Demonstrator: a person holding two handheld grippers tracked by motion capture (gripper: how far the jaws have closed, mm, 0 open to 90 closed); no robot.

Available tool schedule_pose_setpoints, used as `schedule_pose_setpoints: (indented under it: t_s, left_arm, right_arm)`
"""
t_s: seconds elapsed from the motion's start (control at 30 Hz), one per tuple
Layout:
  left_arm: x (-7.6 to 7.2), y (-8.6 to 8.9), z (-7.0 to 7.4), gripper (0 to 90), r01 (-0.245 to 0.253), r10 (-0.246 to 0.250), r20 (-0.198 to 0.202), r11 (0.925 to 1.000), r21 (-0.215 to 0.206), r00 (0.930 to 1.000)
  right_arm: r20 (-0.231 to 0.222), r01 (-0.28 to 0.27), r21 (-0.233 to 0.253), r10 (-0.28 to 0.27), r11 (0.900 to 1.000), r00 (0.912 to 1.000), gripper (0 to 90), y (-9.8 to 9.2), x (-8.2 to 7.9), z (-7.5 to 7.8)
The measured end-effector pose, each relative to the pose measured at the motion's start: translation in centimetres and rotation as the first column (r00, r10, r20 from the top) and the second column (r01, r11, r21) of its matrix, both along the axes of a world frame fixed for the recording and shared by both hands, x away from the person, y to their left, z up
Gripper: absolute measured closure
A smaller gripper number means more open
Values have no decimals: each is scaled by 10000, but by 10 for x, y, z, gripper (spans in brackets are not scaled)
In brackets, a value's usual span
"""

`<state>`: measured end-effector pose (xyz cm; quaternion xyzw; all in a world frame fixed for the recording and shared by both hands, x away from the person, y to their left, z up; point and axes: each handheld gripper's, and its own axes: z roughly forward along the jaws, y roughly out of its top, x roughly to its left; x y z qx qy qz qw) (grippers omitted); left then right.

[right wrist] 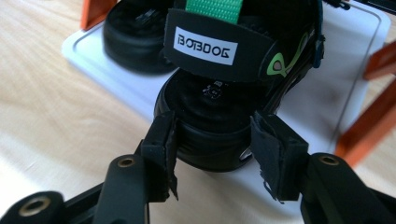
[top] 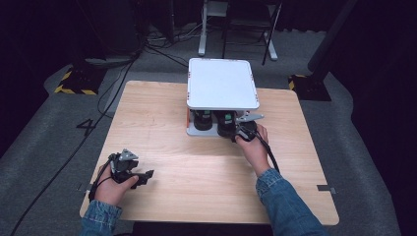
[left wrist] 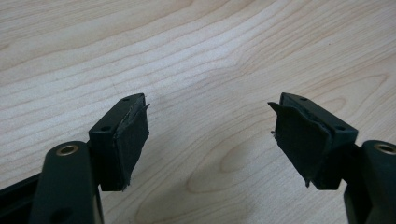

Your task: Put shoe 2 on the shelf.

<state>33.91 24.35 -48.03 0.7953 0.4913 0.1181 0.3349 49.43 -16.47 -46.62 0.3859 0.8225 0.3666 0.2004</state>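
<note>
Centrally, item one: a black sandal (right wrist: 219, 112) with a green strap and a white brand label, which stood on the lower shelf of a small white rack (top: 223, 83) at the far middle of the wooden table (top: 196, 172). Its heel sat between the jaws of the right gripper (right wrist: 212, 140), which bracketed it closely; whether they already pressed on it could not be told. A second black sandal (top: 202, 120) stood just left of it. Orange posts carried the rack's top. Near left, the left gripper (top: 132, 172) rested on the table, jaws spread and empty. Step judged: grasping the sandal; next, clamp firmly and draw it out nearward.
</note>
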Motion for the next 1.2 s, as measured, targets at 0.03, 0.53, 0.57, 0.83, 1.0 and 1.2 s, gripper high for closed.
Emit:
schedule_pose_setpoints:
  t_s: [0.03,0.53,0.57,0.83,1.0,1.2]
  left_arm:
    - [0,1,1,264,-6,6,18,10000,5,10000]
    - [2,-1,0,264,50,-50,-26,10000,-6,10000]
    - [2,-1,0,264,52,-52,29,10000,16,10000]
    - [4,-1,1,264,54,-53,47,10000,-62,10000]
    - [3,-2,2,265,90,-90,45,10000,-22,9999]
    - [0,0,3,265,13,-13,115,10000,-4,9999]
  right_arm:
    - [19,4,-1,-4,10000,10000,527,1,5,0]
    - [1240,154,264,-186,9995,9921,523,15,10,-13]
    - [1262,70,242,-100,9997,9920,514,16,9,-13]
    - [1897,-356,574,241,9977,9815,438,6,-21,8]
    - [1992,-373,1022,163,9941,9798,430,-12,-50,41]
    - [1480,-204,1136,34,9933,9890,434,-40,-75,68]
